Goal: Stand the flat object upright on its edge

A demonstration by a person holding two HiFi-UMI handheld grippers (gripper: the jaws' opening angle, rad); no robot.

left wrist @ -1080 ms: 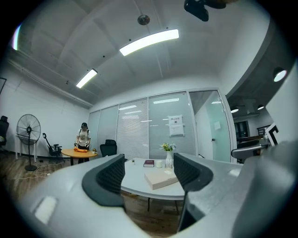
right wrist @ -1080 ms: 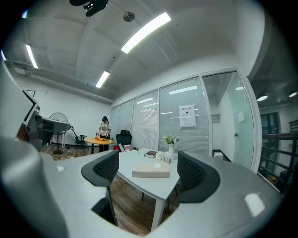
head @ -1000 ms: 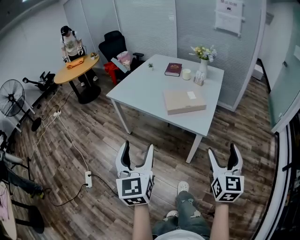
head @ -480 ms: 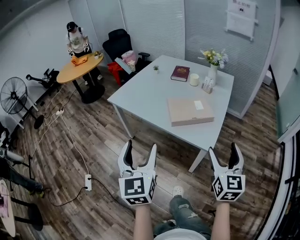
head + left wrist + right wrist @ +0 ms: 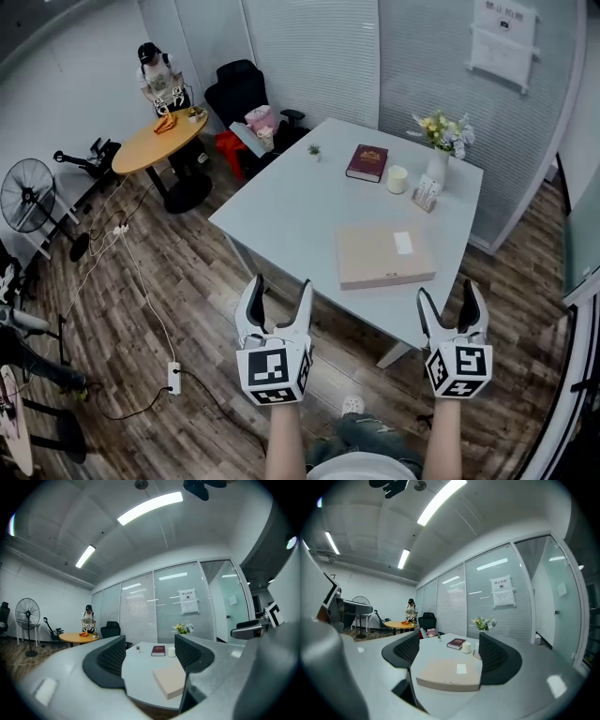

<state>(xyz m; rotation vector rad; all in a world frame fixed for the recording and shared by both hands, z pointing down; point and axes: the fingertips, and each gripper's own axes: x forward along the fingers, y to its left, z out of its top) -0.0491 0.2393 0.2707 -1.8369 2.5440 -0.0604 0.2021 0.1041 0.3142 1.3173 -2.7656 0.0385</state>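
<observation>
Hovering over the wood floor [image 5: 187,272], short of the tabletop [image 5: 291,202], the left tongs [image 5: 277,284] and right tongs [image 5: 448,292] both gaped apart, empty. Ahead, nearer the right tongs, the flat tan box [image 5: 384,255] lay on its broad face. The right gripper view framed it between the tongs; the left gripper view half hid it.

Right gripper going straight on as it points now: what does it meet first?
Probably the flat tan box near the table edge, framed between the right gripper's open fingers; depth unclear.
</observation>
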